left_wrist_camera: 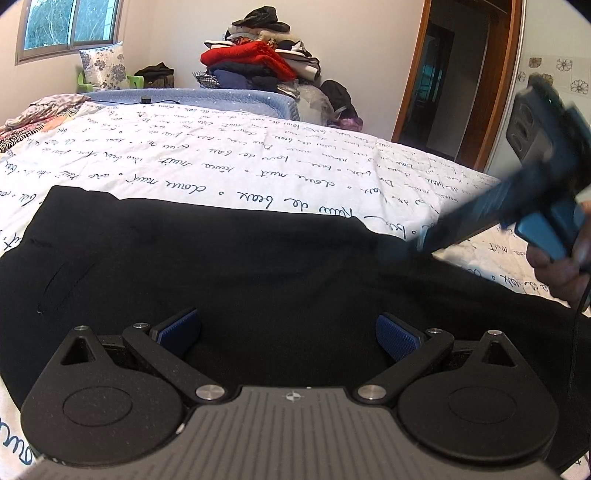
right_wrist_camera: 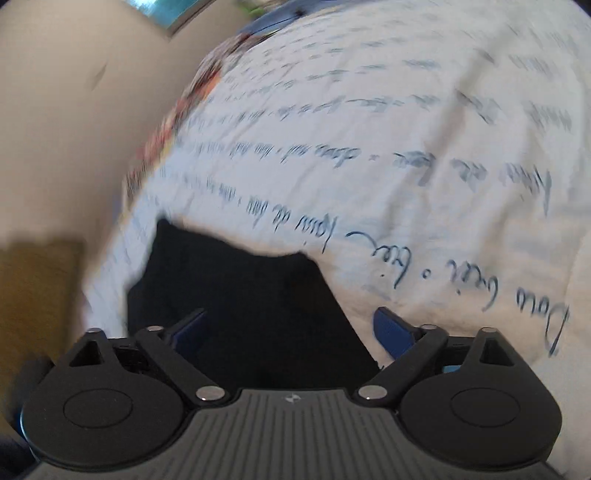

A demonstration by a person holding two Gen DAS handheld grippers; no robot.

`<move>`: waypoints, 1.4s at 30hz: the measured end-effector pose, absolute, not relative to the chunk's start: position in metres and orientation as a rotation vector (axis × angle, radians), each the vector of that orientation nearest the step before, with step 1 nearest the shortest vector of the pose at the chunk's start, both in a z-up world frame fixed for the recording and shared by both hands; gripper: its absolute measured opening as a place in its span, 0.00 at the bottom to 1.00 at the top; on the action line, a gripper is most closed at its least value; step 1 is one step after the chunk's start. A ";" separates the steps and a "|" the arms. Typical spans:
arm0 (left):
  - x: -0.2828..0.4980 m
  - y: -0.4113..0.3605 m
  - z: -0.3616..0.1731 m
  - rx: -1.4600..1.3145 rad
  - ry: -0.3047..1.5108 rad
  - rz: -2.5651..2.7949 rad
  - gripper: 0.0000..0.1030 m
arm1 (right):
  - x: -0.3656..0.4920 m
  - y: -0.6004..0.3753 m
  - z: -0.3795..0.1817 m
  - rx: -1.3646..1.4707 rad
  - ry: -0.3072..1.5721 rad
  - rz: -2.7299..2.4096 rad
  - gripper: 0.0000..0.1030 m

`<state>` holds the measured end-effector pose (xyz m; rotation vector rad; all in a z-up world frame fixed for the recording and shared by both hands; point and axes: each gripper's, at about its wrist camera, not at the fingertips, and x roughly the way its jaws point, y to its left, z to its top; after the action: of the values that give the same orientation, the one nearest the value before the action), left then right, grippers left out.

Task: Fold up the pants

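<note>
1. The black pants [left_wrist_camera: 207,266] lie flat on the bed [left_wrist_camera: 229,155], in the lower half of the left wrist view.
2. The bed has a white cover with dark handwriting on it.
3. The left claw [left_wrist_camera: 288,334] is at the bottom middle of its view, right over the pants. Its two blue pads [left_wrist_camera: 397,338] are wide apart. It holds nothing.
4. The right claw [right_wrist_camera: 290,334] is at the bottom middle of its own view, which is blurry. Its blue pads look apart there. One pad is over the pants and the other is over the white cover, at the pants' edge. I cannot tell if it has hold of the cloth.
5. In the left wrist view the right claw comes in from the right edge, with a hand [left_wrist_camera: 557,266] holding it. Its tip is at the right edge of the pants.
6. At the top middle, a big pile of clothes [left_wrist_camera: 258,59] sits past the bed by the wall.
7. A flowered pillow [left_wrist_camera: 105,66] stands at the upper left, under the window [left_wrist_camera: 70,22].
8. A door [left_wrist_camera: 454,81] is at the upper right.
</note>
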<state>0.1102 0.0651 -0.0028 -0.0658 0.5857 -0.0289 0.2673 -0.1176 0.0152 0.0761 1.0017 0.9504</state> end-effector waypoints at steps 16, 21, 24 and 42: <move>0.110 0.059 -0.004 -0.047 0.591 -0.017 1.00 | 0.290 -0.158 0.009 0.231 0.927 0.797 0.03; 0.109 0.057 -0.004 -0.042 0.593 -0.013 1.00 | 0.267 -0.134 0.031 0.239 0.891 0.907 0.13; 0.109 0.057 -0.004 -0.042 0.592 -0.013 1.00 | 0.266 -0.103 0.019 0.093 0.944 0.855 0.27; 0.108 0.056 -0.004 -0.033 0.595 -0.011 1.00 | 0.221 -0.125 0.011 0.021 0.833 0.584 0.48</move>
<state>0.1081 0.0564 -0.0037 -0.0326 0.5952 -0.0105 0.2210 -0.1246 0.0107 0.0212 0.8334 0.5840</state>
